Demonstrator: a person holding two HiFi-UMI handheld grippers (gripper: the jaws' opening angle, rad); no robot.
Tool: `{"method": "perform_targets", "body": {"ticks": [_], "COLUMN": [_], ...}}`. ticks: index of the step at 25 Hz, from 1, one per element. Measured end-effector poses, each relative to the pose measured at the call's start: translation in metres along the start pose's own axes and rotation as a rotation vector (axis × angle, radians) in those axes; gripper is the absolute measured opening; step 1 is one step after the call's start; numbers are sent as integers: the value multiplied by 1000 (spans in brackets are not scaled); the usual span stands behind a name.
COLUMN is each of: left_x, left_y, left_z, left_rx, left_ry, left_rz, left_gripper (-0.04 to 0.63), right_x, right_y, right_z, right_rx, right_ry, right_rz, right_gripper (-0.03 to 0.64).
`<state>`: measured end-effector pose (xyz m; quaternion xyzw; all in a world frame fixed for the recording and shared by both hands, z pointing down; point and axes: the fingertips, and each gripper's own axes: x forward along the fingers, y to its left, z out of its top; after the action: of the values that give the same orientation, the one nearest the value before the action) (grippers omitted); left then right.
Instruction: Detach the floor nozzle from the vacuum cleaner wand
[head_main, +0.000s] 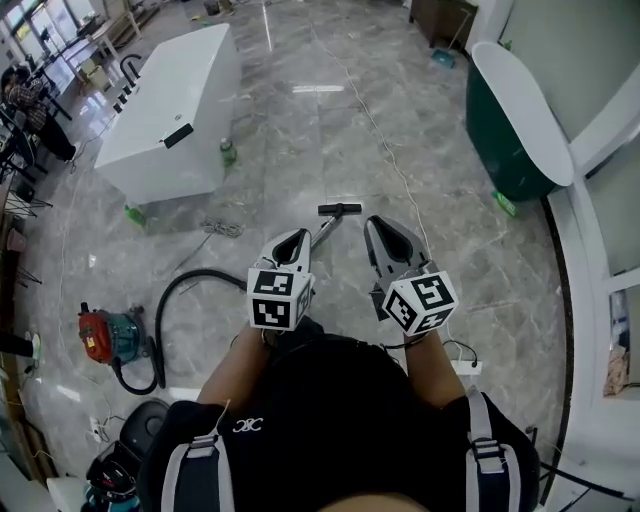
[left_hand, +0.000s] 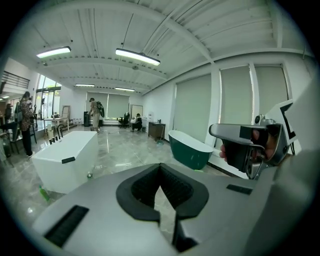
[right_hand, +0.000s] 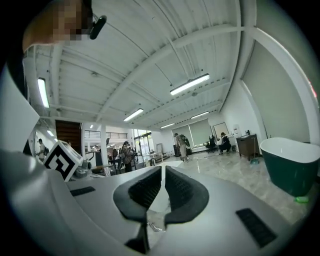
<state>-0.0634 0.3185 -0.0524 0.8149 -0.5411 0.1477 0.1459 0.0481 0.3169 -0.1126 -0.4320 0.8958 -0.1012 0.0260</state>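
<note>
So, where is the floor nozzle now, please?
Head view, centre: the floor nozzle lies at the wand's far end, just beyond the left gripper and right gripper.

Showroom with a glossy grey marble floor (head_main: 330, 130).
A white bathtub (head_main: 180, 105) stood at the left, a dark green bathtub (head_main: 500, 150) by the right wall; strip lights (left_hand: 137, 56) lit the ceiling, and blinds (left_hand: 192, 107) covered the windows.

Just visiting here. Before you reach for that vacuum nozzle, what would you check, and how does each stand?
1. Black T-shaped floor nozzle in view on grey marble floor: ok.
2. Nozzle joined to thin silver-grey wand: ok.
3. Left hand-held gripper empty: ok.
4. Right hand-held gripper empty: ok.
5. Jaws open for a grasp: not ok, both shut.
6. Nozzle's release catch located: cannot tell, too small.
</note>
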Motion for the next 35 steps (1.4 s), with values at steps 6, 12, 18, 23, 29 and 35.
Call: {"method": "perform_targets", "body": {"ticks": [6,12,18,23,29,35], "left_x": [49,125,190,238,276,312], "left_y": [21,51,94,137,183,195], "left_z": [1,36,80,101,105,92], "left_rx": [21,30,54,61,41,-15], "left_ry": [41,20,28,43,75,153], "left_rz": [-5,-32,-59,-71,-80,-113], "left_gripper": [5,5,5,5,5,5], "right_x": [42,100,177,242,294,313], "right_y": [-28,-83,-119,-143,-157,-180], "right_z": [-13,5,32,34,18,2], "right_rx": [-59,-61,-2,-5,85,78], "right_ry": [33,-2,-2,21,58,102], "right_rz": [-31,-61,-36,-61,-92,-124], "right_gripper": [15,15,15,15,15,15]}}
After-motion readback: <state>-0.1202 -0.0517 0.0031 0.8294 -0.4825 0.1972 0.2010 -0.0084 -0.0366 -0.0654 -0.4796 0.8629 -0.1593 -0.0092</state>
